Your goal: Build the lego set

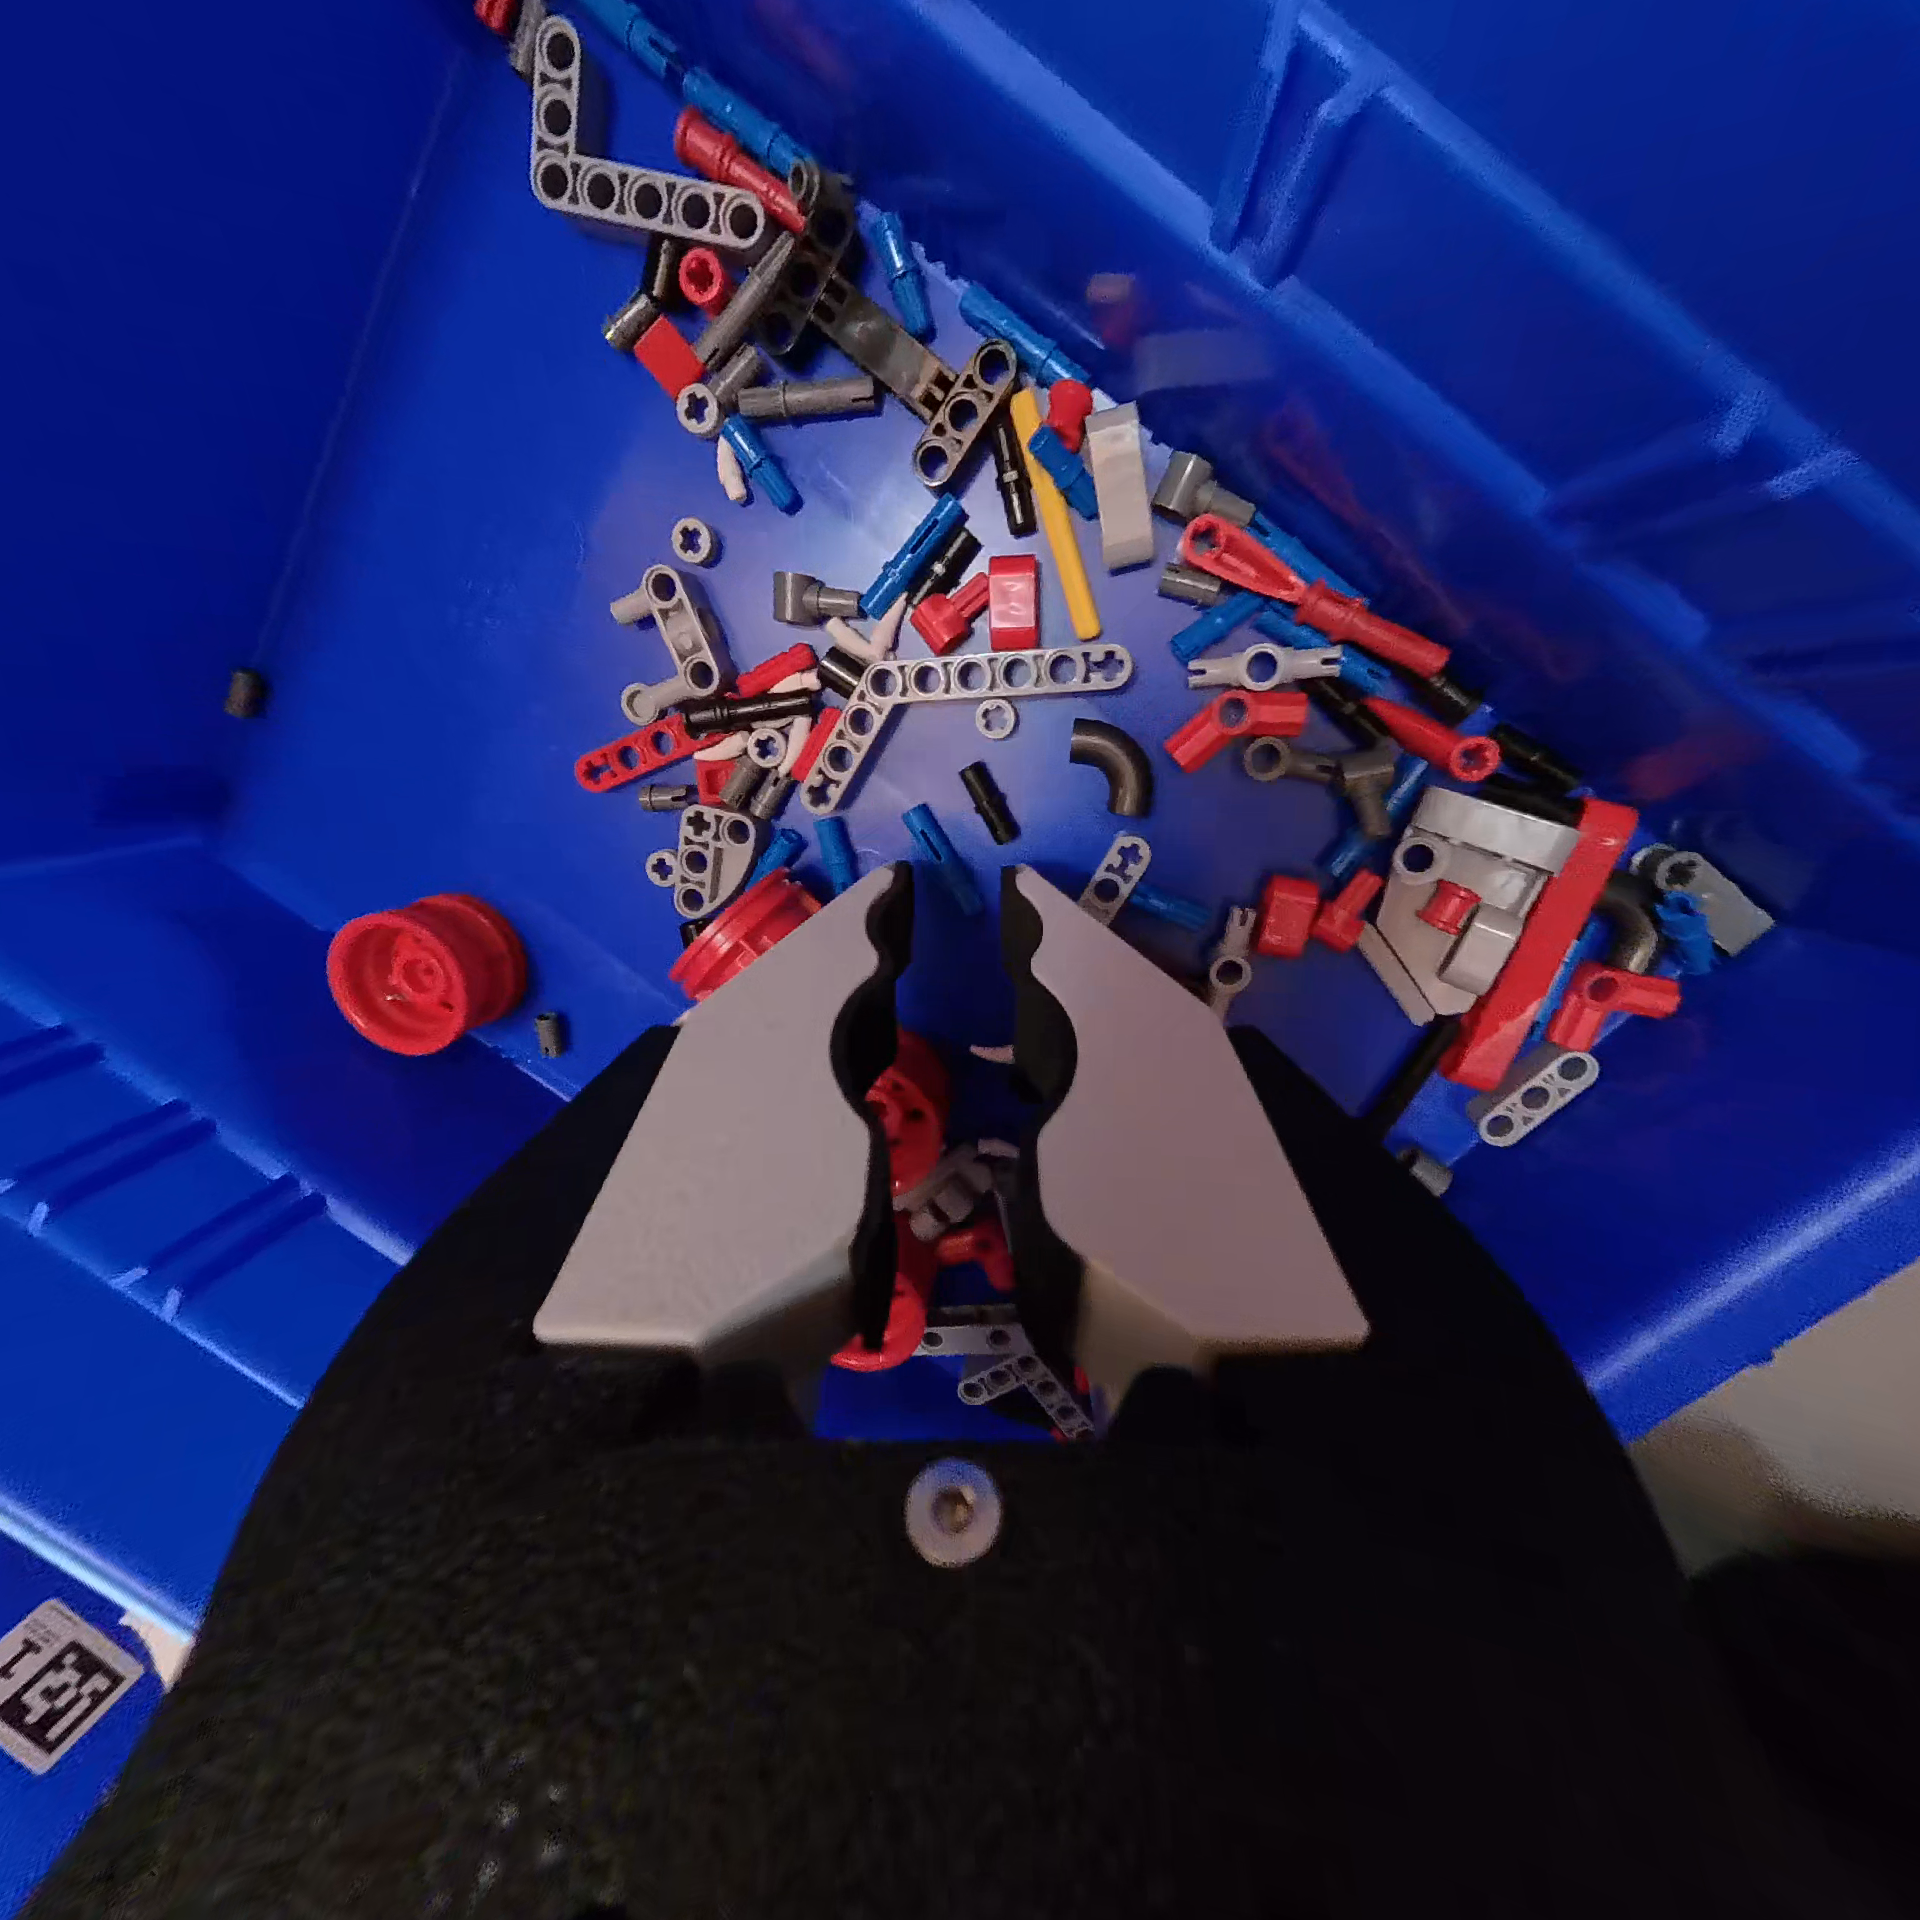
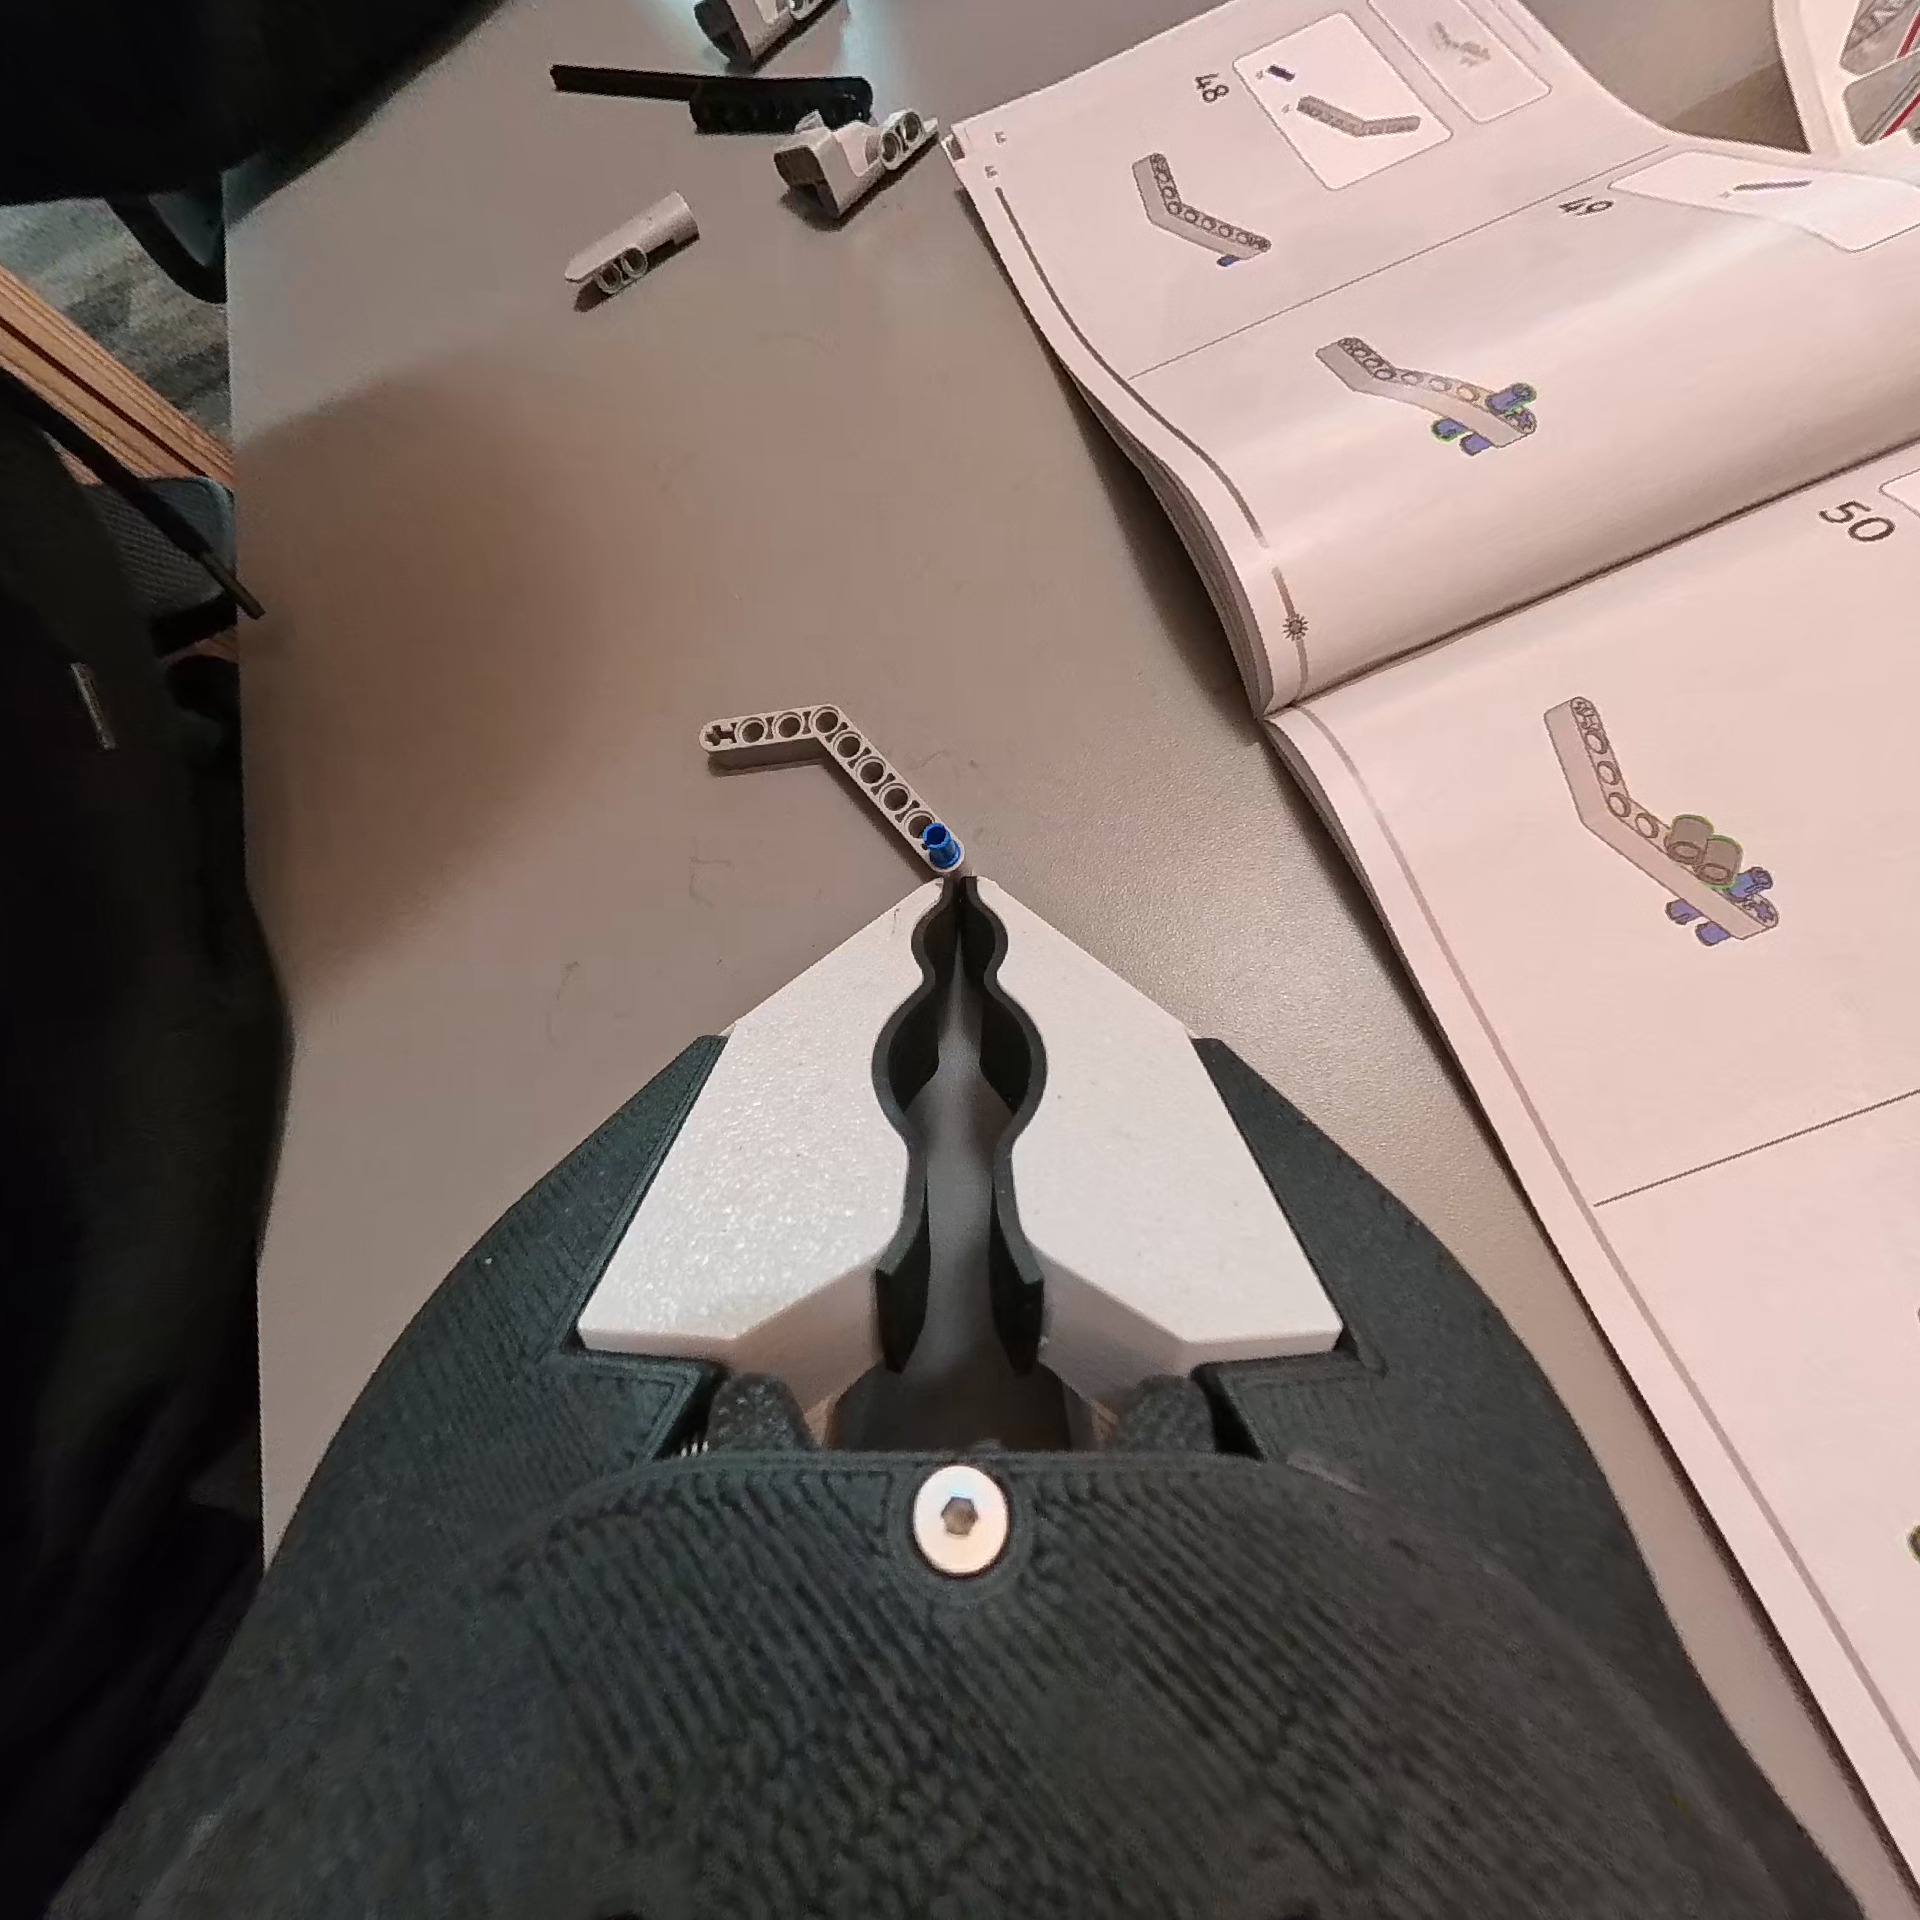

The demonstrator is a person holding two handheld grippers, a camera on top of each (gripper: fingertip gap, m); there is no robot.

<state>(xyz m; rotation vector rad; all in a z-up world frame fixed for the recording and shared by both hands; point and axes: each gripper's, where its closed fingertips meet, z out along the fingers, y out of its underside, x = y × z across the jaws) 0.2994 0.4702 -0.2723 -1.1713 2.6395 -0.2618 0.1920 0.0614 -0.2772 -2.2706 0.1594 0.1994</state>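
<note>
Loose lego pieces [image 1: 935, 675] are spread in the bin [image 1: 312, 468] ahead of the left fingers. A bent beam [image 2: 831, 774] lies just ahead of the right fingertips, a booklet [image 2: 1507, 520] to their right.

instruction booklet [image 2: 1475, 343]: printed step numbers | sticker [image 1: 62, 1683] at blue bin [image 1: 312, 416] edge: black-and-white code

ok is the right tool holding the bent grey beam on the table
No, the right tool is shut and empty, its tips just short of the bent grey beam, which lies flat on the table with a blue pin in its end.
</note>
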